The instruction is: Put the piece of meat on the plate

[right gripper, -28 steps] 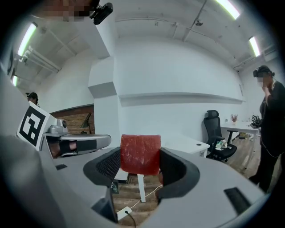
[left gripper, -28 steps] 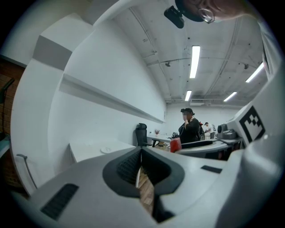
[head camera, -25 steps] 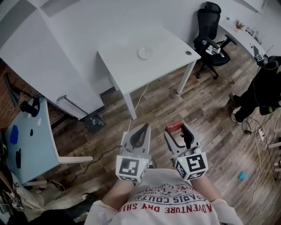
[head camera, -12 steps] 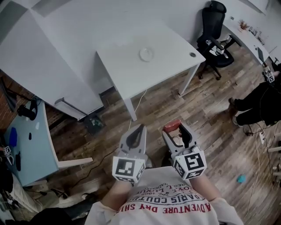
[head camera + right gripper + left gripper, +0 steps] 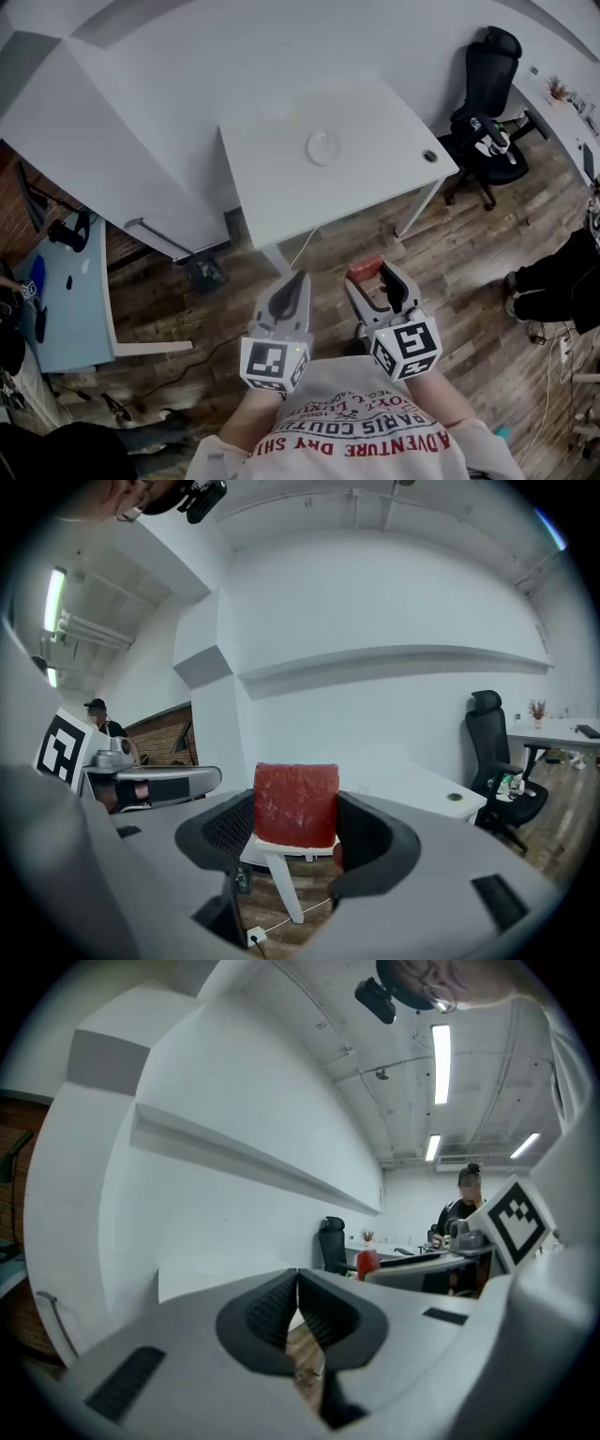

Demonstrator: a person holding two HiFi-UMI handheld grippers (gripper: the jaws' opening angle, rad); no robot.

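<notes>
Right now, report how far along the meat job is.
Done: the piece of meat is clamped in the right hand-held gripper. In hand: it hangs over the floor, short of the white table. Left: reach the table and set it on the empty plate.

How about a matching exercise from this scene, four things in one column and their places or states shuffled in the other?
Things:
1. piece of meat
2. plate
3. left gripper
4. office chair

Places or states:
A. on the white table
B. shut, nothing between its jaws
C. clamped in the right gripper
D. standing on the wood floor

Pairs: 1-C, 2-A, 3-B, 4-D
</notes>
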